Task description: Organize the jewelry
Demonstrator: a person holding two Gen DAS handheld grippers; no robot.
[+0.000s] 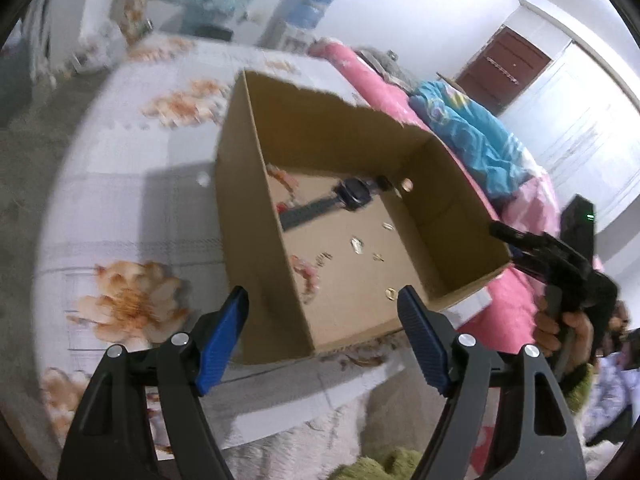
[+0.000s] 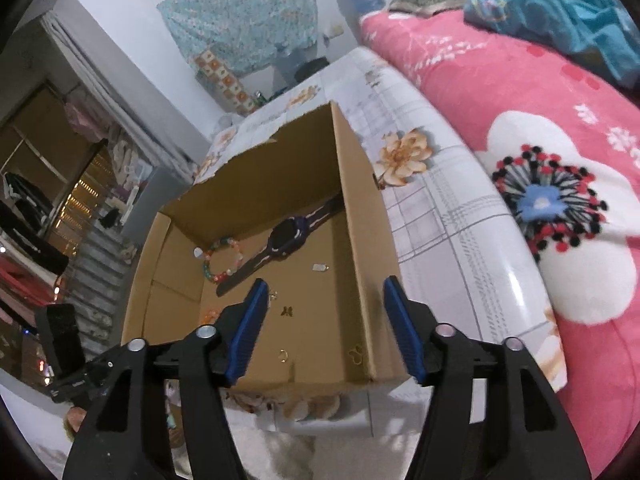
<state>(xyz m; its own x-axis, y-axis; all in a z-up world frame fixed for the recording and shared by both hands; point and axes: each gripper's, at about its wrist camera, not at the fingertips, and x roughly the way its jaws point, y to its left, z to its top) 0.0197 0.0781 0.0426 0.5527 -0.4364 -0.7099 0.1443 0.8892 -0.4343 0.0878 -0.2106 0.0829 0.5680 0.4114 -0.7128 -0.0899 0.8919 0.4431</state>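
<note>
Hovering both claws over the open cardboard box [image 2: 360, 216] on the floral tabletop [image 2: 448, 216], we are holding nothing: left claw [image 1: 322, 340] and right claw [image 2: 324, 328] are gaping wide, empty. Jewelry is lying loose on the box floor: smartwatch [image 2: 286, 238], bead bracelet [image 2: 220, 260], small gold earrings [image 2: 286, 311] scattered nearer us. We are judging the next pick as one piece at a time. We are advising coming straight down, narrowing the claw first, pinching the bracelet's bead edge, avoiding the box wall.
</note>
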